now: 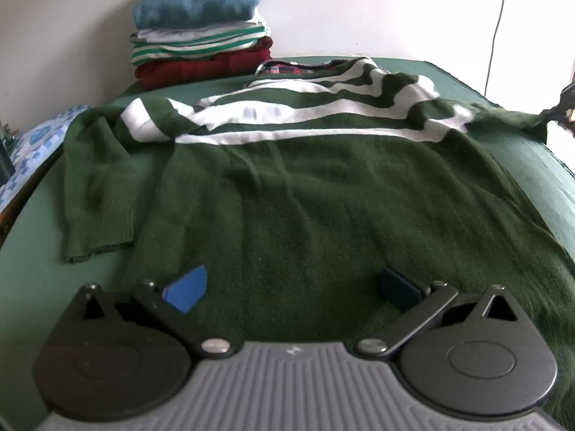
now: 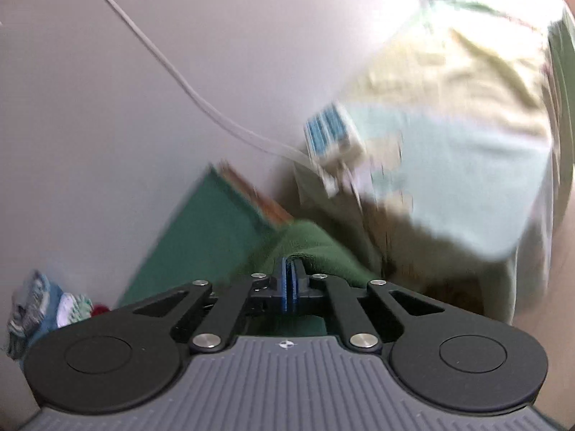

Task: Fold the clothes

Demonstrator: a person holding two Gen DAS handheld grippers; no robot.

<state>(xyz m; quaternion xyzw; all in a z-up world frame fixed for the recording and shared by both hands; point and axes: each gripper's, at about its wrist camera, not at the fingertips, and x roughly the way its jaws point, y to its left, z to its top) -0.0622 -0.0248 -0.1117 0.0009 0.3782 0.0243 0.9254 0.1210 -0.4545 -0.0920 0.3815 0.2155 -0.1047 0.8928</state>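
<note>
The left wrist view shows a dark green sweater (image 1: 287, 194) with white stripes spread flat over a green-covered surface (image 1: 32, 269); whether that is a counter or a bed cannot be told. One sleeve (image 1: 97, 179) lies folded down along its left side. The left claw (image 1: 293, 285) hovers low over the hem, its blue pads (image 1: 188, 287) spread wide with nothing between them. Behind the sweater, against the white wall, stands a stack of folded clothes (image 1: 199, 25), and a plaid garment (image 1: 287, 69) peeks out past the collar. The right wrist view, heavily blurred, shows what the left one barely catches at its far right edge: the right claw (image 2: 288, 289) pressed together on a fold of the green sweater (image 2: 305, 248). It alone takes in a pale cloth-covered bulk (image 2: 449, 125) and a white cable (image 2: 172, 68) crossing the wall.
</note>
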